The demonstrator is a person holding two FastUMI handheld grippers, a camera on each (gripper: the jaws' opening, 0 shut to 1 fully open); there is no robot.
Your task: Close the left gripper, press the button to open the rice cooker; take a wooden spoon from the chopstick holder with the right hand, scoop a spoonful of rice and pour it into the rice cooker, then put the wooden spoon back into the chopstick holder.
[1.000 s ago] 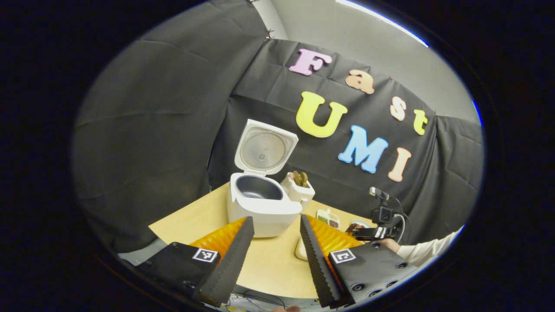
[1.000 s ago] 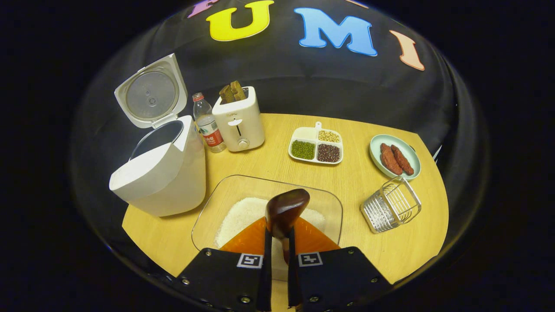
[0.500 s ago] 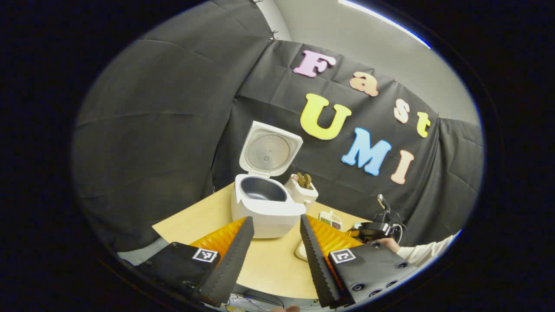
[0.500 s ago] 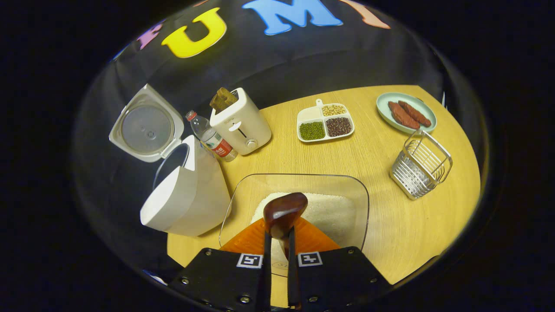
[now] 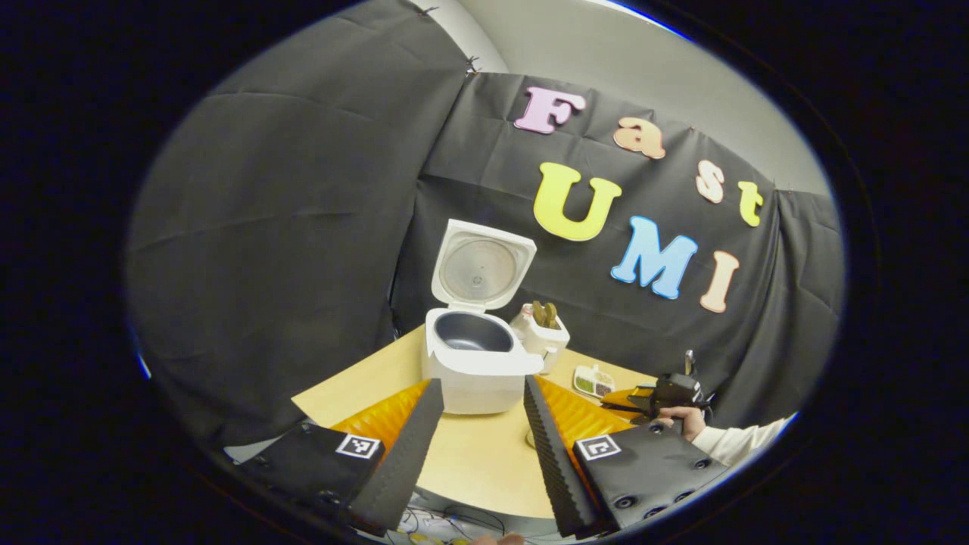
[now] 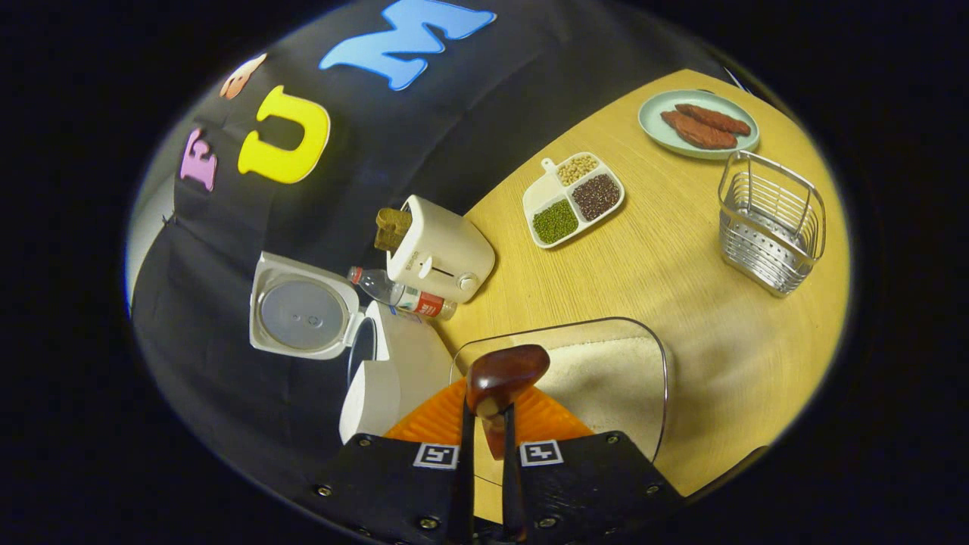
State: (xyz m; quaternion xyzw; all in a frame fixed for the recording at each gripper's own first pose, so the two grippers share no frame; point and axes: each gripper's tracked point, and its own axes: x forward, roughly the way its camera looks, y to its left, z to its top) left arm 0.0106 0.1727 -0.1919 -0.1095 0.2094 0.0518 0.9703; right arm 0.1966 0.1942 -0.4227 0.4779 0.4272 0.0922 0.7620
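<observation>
One rice cooker point(image 6: 378, 363), lid up, sits left of centre. My right gripper point(image 6: 484, 424) clamps one dark, glossy wooden spoon point(image 6: 503, 375) at lower centre over one rice dish point(image 6: 643, 363); my left gripper point(image 5: 477, 435) hangs unclenched (one empty chopstick holder point(image 6: 772, 223), upper right).

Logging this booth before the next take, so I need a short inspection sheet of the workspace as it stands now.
Surface: wooden table.
Job's things: rice cooker lid up; wooden spoon over rice in glass dish; chopstick holder upright.
Clutter: toaster, bottle, divided bean tray, plate.
Grippers: left gripper open; right gripper shut on spoon.
Cables: wires below table edge.
Surroundings: black cloth wall.
</observation>
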